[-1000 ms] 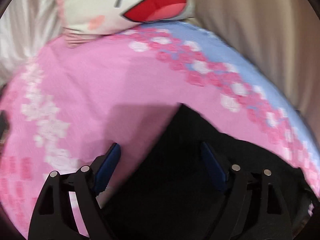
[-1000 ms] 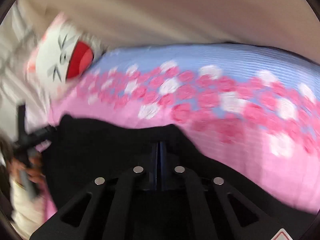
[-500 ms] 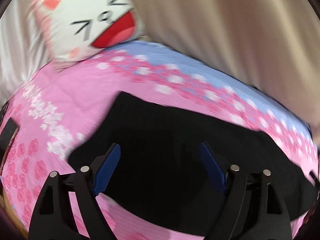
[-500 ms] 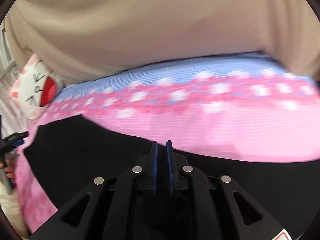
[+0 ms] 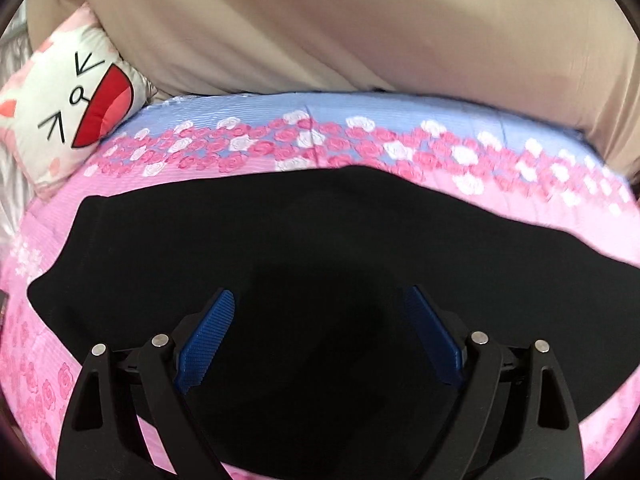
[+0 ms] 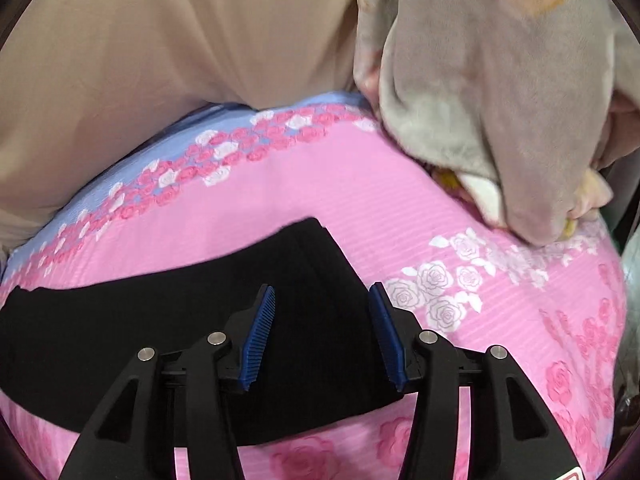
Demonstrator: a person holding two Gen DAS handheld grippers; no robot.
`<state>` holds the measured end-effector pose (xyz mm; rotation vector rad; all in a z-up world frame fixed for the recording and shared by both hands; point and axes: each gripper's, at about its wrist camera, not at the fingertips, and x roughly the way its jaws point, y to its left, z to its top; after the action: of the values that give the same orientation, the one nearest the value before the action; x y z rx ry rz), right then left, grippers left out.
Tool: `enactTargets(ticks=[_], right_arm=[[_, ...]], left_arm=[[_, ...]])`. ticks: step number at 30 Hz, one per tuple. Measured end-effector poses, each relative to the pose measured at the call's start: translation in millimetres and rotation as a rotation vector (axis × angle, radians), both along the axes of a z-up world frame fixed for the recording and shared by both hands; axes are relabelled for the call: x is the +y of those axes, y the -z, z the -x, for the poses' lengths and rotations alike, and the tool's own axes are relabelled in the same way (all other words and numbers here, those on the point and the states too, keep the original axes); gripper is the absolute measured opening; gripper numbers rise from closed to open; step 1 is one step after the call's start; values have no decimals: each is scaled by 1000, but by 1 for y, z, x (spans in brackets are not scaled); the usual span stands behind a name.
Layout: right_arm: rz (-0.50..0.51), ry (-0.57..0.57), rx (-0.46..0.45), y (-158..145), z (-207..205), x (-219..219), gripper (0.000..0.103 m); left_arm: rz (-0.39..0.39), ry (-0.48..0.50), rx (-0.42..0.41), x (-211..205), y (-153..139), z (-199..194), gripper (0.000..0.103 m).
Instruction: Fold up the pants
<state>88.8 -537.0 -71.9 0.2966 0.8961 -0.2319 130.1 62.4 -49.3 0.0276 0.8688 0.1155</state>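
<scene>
Right hand-held gripper [image 6: 322, 296] just opening — empty, above pants [image 6: 168, 320].

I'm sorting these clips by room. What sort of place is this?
Most likely a bedroom: black pants lie spread on a bed with a pink, rose-printed bedsheet. A cartoon-face pillow sits at one end and a bunched grey fleece blanket at the other.

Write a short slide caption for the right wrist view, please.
Right claw, open, over one end of black pants lying on a pink rose-print bedsheet.
</scene>
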Motion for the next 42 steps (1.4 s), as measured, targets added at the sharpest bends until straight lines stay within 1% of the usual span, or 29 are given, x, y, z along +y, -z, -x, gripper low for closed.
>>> enactTargets(ticks=[2, 3, 4, 5, 7, 8, 9, 10, 11, 12, 14, 15, 17, 19, 20, 23, 24, 25, 27, 30, 32, 33, 34, 35, 36, 37, 38, 40, 42], right_arm=[[10, -22, -2, 5, -5, 5, 48], [18, -42, 4, 8, -9, 6, 32], [26, -49, 4, 6, -12, 9, 8], [37, -57, -14, 1, -11, 9, 7], [59, -52, -93, -22, -1, 6, 6], [62, -46, -100, -25, 0, 0, 6], [64, -32, -63, -17, -4, -11, 7], [26, -28, 11, 3, -10, -23, 11], [-18, -38, 20, 11, -12, -27, 13], [-49, -31, -12, 4, -8, -33, 22], [-4, 5, -36, -10, -1, -35, 28], [9, 16, -69, -21, 7, -31, 29], [-21, -4, -116, -39, 16, -17, 29], [-65, -91, -163, -57, 16, 13, 29], [-94, -154, -169, -62, 10, 35, 29], [-223, -348, -132, -55, -16, 102, 29], [-251, -391, -116, -51, -24, 123, 29], [-268, -446, -88, -45, -35, 151, 29], [-280, -541, -58, -39, -52, 204, 29], [-275, -676, -29, -34, -71, 275, 29], [-237, -717, 5, -26, -84, 308, 25], [-151, -702, 43, -14, -96, 320, 15], [-107, -684, 54, -6, -104, 321, 9], [-152, -657, 39, -7, -108, 312, 4], [-173, -608, 58, -8, -110, 306, 0], [-178, -550, 64, -14, -111, 298, 11], [-188, -541, 48, -20, -109, 296, 15], [-260, -606, 31, -32, -103, 306, 14], [-319, -684, 66, -27, -104, 329, 14]], left_arm=[[-24, -9, 18, -8, 5, -1, 86], [-26, -13, 25, -11, 6, -2, 86], [-28, -15, 26, -12, 6, -1, 86], [-39, -17, 21, -14, 4, 0, 86], [-66, -23, 10, -14, 4, 0, 87], [-93, -29, 11, -15, 7, -2, 90], [-109, -37, 21, -15, 11, -5, 90], [-117, -44, 38, -14, 18, -8, 91], [-113, -46, 46, -14, 23, -10, 93], [-103, -60, 36, -12, 25, -11, 96], [-102, -78, 29, -9, 23, -10, 97], [-97, -79, 23, -7, 20, -9, 97], [-77, -89, -3, -2, 9, -7, 96], [-73, -120, -22, 6, -1, -13, 96], [-92, -139, -14, 11, -1, -20, 96], [-175, -222, 67, 39, 18, -52, 98], [-158, -225, 74, 49, 23, -58, 98], [-120, -225, 58, 57, 22, -59, 98], [-88, -239, 65, 66, 19, -62, 98], [-112, -229, 48, 62, 20, -61, 98], [-98, -223, 31, 62, 19, -57, 98], [-69, -214, 21, 65, 17, -53, 97], [-40, -208, 11, 69, 15, -50, 97], [-26, -206, 4, 71, 13, -49, 97], [-16, -210, -9, 77, 12, -45, 97], [-21, -229, -19, 82, 12, -41, 97], [-21, -234, -20, 84, 14, -40, 97], [-16, -254, -1, 91, 23, -41, 98], [-12, -264, -6, 90, 23, -42, 98]])
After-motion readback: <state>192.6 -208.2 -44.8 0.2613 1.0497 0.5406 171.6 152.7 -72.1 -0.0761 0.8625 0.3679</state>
